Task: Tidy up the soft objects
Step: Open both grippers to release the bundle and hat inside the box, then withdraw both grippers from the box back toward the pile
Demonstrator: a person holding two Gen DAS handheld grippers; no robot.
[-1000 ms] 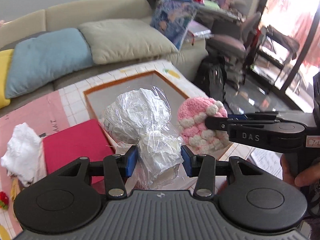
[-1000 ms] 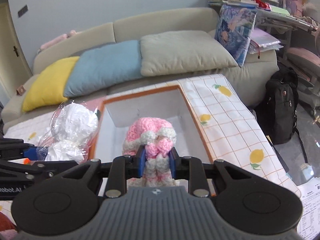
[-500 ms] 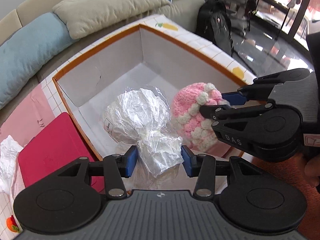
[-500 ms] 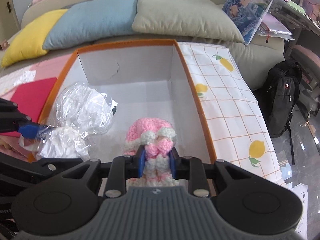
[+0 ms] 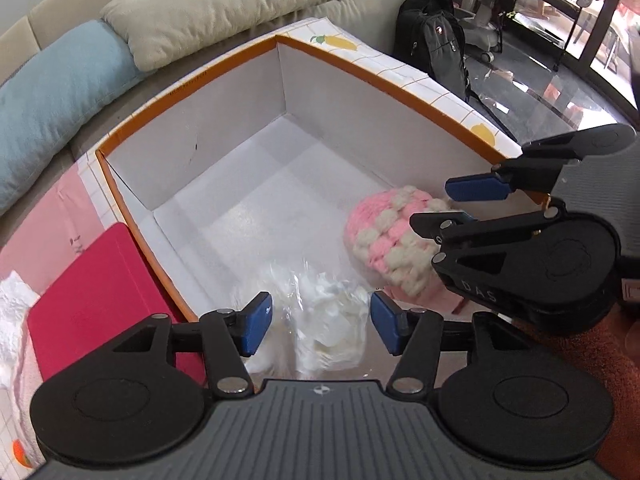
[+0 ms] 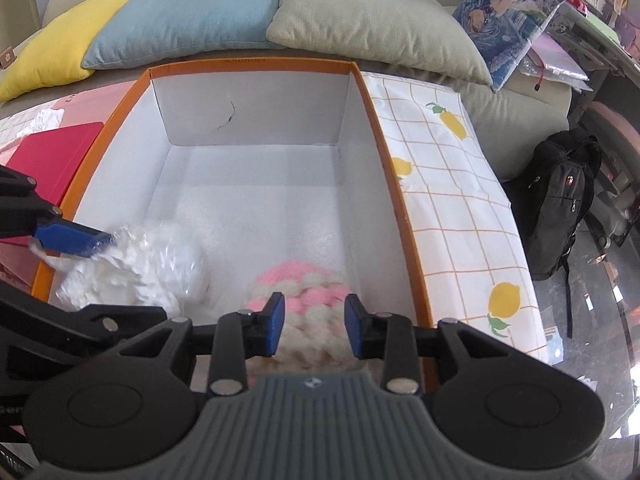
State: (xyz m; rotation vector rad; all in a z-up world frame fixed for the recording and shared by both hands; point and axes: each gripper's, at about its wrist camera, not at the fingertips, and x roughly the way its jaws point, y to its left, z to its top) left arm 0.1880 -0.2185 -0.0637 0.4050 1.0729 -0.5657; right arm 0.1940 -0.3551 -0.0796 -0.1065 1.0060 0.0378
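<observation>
Both grippers had released since the earlier frames: left gripper [image 5: 321, 328] and right gripper [image 6: 314, 325] stood with jaws spread, pads clear of their loads. Plastic-wrapped white bundle [image 6: 136, 268] lay lower left in the orange-rimmed box [image 6: 248, 62], long axis slanting toward its near-left corner. Pink-and-white knitted hat [image 6: 304, 284] sat beside it at lower centre; the box's upper floor remained open.

Left wrist view sat close above box [image 5: 280, 46] near-left corner, faced down and right across its white floor. Right wrist view looked from box [image 6: 248, 63] near edge, straight toward sofa cushions [image 6: 360, 12]. Both 2 views shared box interior, pink-white knit [image 5: 392, 236] [image 6: 304, 284], wrapped bundle [image 5: 332, 320] [image 6: 148, 268].
</observation>
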